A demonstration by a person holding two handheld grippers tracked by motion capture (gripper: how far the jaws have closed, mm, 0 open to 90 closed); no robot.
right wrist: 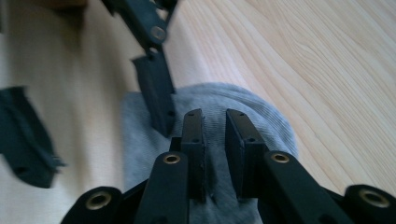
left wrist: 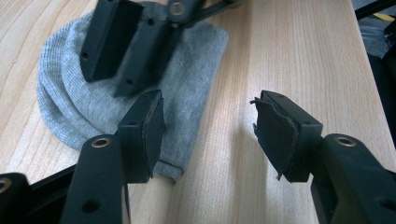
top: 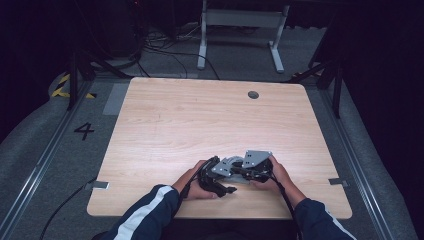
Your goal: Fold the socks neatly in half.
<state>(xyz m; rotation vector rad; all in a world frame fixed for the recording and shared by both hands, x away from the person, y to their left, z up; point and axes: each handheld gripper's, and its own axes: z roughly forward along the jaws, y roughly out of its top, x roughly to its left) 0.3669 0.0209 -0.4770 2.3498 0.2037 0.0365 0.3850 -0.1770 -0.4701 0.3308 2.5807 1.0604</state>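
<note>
The grey knit cloth [left wrist: 93,107], soft and light, is best taken at its edge; the left gripper [left wrist: 210,135] is spread wide, while the right gripper [right wrist: 215,154] is narrowed above it, with nothing visibly pinched.

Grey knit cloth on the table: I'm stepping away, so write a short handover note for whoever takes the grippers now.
Left gripper: open, one jaw over the grey knit cloth's edge, the other over bare table; holds nothing.
Right gripper: jaws nearly closed, narrow gap, down on the cloth; whether fabric is pinched cannot be told.
Cloth: flat, folded over, near the table's front edge, between both grippers.
Done: both grippers are at the cloth.
Left: probably get a firm grip, then handle it.
</note>
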